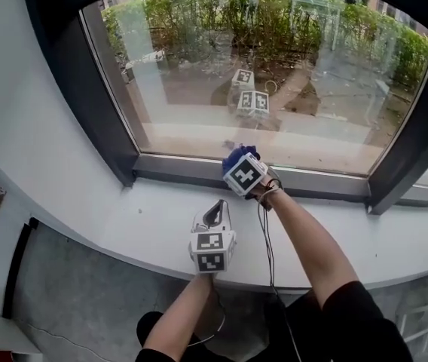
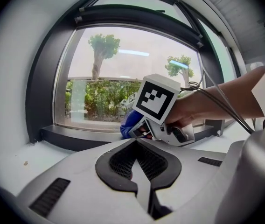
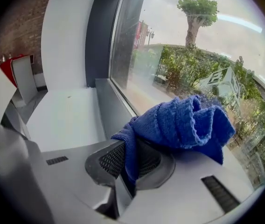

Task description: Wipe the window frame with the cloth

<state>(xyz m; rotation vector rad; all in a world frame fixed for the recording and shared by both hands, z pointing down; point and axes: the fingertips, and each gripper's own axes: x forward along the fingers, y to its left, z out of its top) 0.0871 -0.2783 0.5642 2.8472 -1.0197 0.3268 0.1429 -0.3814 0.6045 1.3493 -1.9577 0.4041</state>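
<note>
Cloth point(image 3: 184, 120), blue and bunched, is clamped in our right gripper point(image 3: 129, 164). The jaws are closed on one fold, and the rest bulges out ahead of the tips as a soft wad. We judge it is held this way so that the wad, not the hard jaws, meets the surface. In the head view that wad seems to press on the lower rail of the window frame point(image 1: 176, 170), about midway along it and just below the glass point(image 1: 289, 81). The gripper is tipped forward over the back edge of the white sill point(image 1: 101, 225). That puts us in the wiping itself, on the bottom rail. The uprights at the frame's left and right corners look like ground yet to cover, though we cannot tell how clean any part is. Our left gripper point(image 1: 215, 213) rests near the sill's front edge, jaws brought together on nothing, parked clear of the stroke.
</note>
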